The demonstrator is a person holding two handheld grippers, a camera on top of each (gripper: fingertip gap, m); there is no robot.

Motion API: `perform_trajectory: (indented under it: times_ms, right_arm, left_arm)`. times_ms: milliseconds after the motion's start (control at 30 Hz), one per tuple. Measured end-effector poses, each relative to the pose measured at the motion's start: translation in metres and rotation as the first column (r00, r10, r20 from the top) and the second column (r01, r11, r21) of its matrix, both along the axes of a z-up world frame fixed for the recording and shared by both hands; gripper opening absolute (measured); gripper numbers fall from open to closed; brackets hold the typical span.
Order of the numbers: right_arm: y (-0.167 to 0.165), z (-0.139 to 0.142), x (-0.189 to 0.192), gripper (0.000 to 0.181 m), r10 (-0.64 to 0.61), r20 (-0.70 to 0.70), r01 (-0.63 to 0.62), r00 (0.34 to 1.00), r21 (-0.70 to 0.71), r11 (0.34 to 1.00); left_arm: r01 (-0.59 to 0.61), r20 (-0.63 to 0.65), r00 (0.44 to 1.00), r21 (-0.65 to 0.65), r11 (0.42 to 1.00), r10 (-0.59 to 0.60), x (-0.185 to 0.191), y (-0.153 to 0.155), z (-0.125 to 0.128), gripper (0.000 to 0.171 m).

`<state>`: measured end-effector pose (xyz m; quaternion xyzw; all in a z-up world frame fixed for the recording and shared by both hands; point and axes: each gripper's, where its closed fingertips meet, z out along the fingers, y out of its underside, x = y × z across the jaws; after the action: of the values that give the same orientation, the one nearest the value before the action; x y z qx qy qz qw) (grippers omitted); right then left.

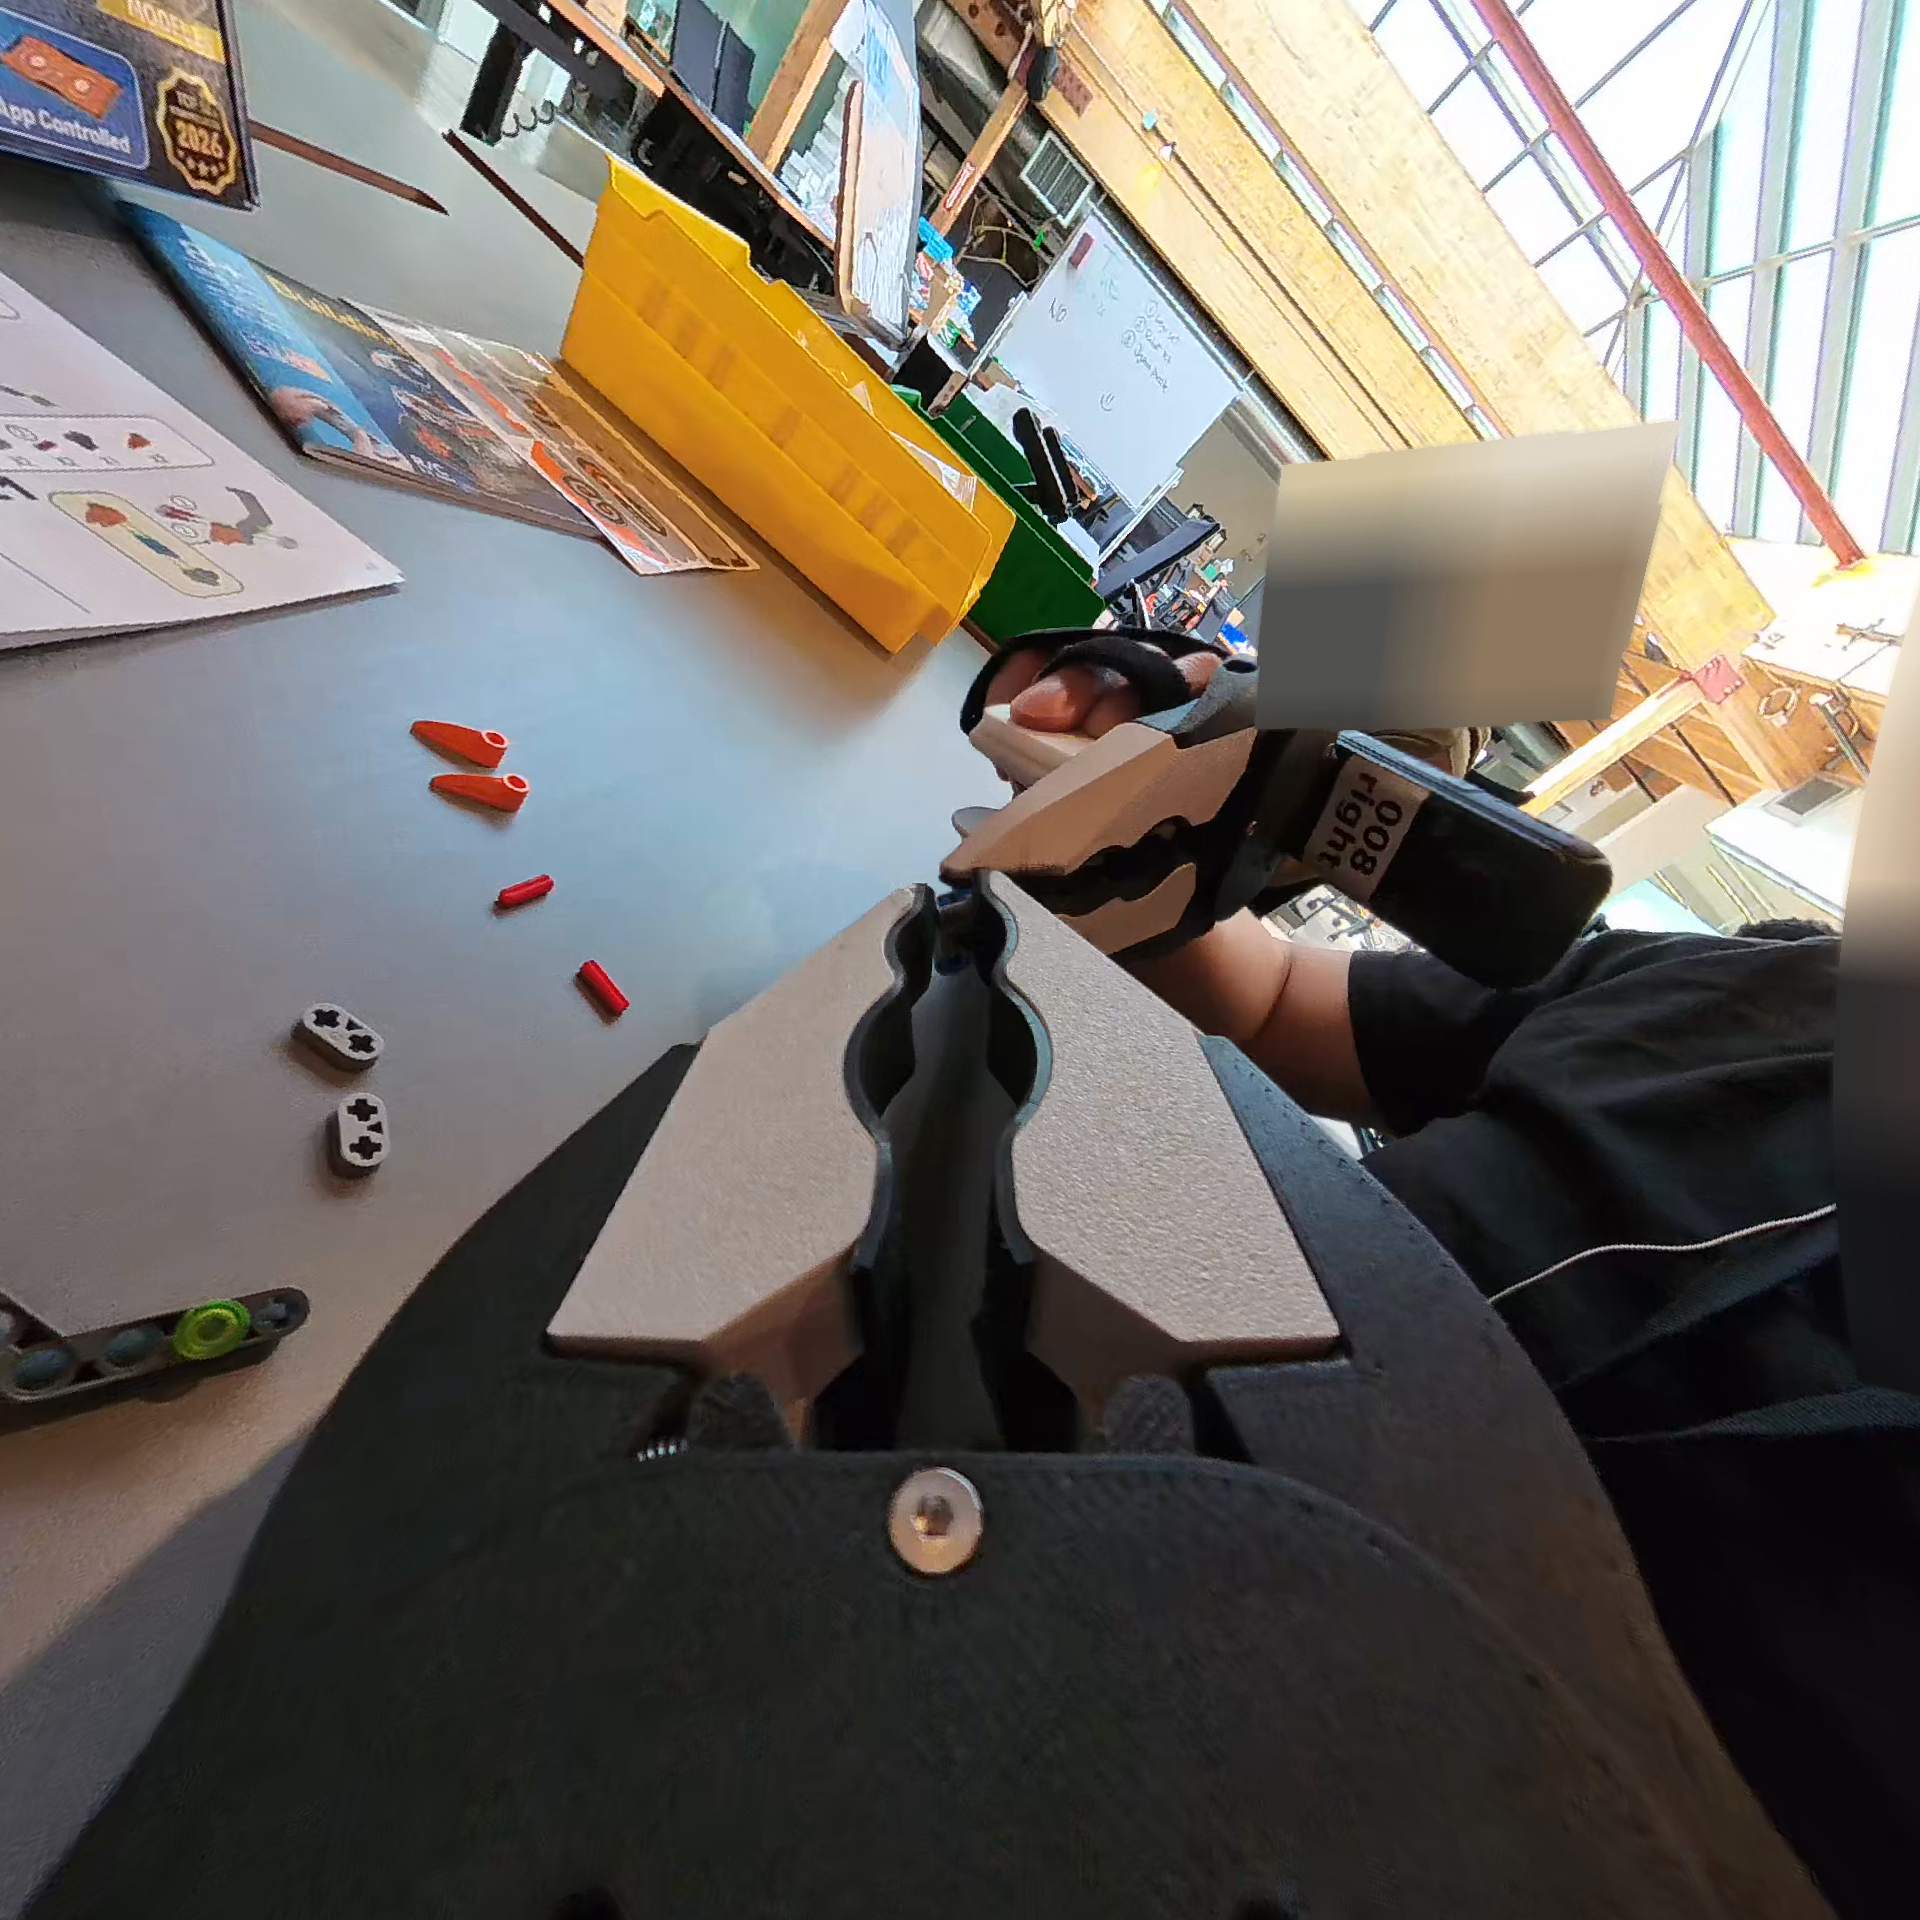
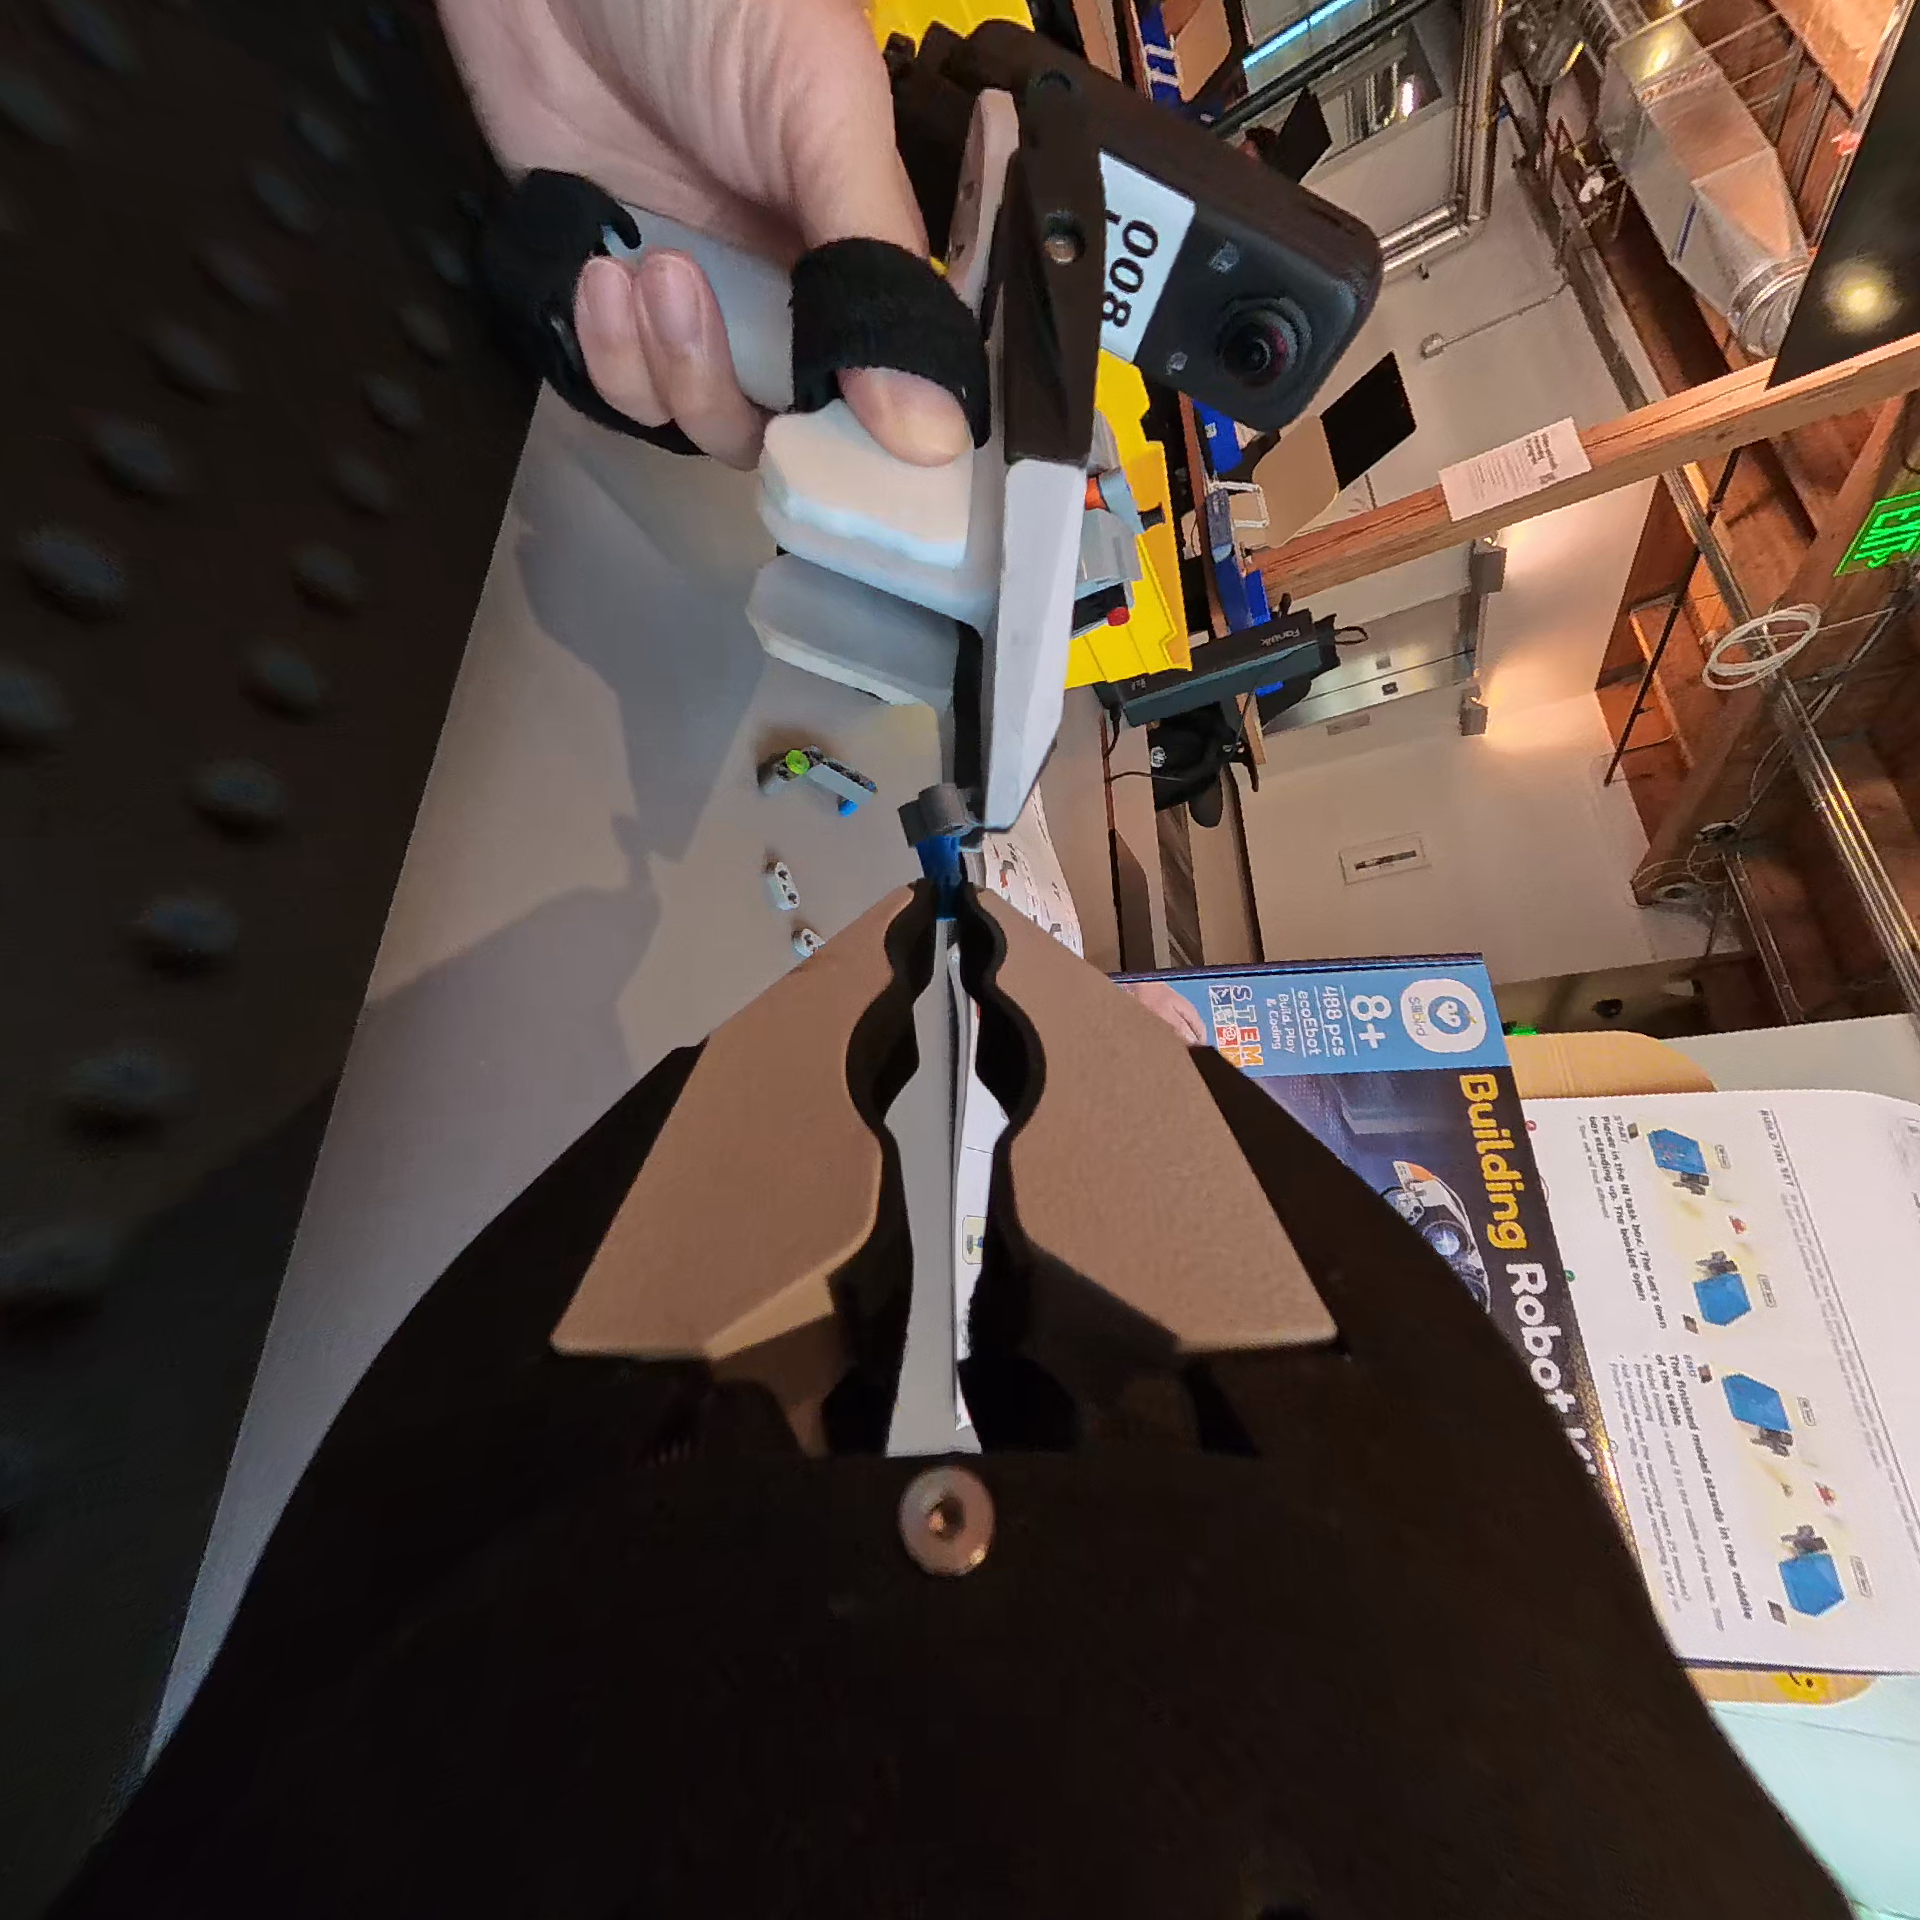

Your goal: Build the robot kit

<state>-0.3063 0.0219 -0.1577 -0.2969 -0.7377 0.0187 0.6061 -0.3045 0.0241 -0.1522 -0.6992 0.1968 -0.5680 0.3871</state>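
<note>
My left gripper [image 1: 956, 899] and my right gripper [image 2: 940, 896] meet tip to tip above the grey table [image 1: 675, 727]. In the right wrist view, the left gripper [image 2: 971, 816] comes down from above, shut on a small grey connector [image 2: 935, 810]. My right gripper is shut on a blue pin [image 2: 940, 862], whose end touches the grey connector. In the left wrist view, a bit of blue [image 1: 948, 930] shows between my own fingertips, and the right gripper [image 1: 956, 852] closes in from the right. The grey connector is hidden there.
Two orange cones [image 1: 462, 743], two red pins [image 1: 525, 891], two grey two-hole pieces [image 1: 338, 1037] and a black beam with a green bush [image 1: 156, 1345] lie on the table. An instruction sheet [image 1: 156, 468], a booklet [image 1: 343, 374] and yellow [image 1: 779, 416] and green [image 1: 1029, 582] bins sit farther off. A kit box [image 2: 1455, 1195] stands at the right.
</note>
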Motion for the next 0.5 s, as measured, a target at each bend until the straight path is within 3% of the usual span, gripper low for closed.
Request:
perform_trajectory:
  times_ms: [500]
  right_arm:
    - [0.0045,0.0025,-0.002,0.003,-0.061,-0.028,0.059,0.998,-0.072,0.996]
  left_arm:
    - [-0.127,-0.048,0.99,0.064,0.99,0.13,-0.0037,0.0076,0.0016,0.005]
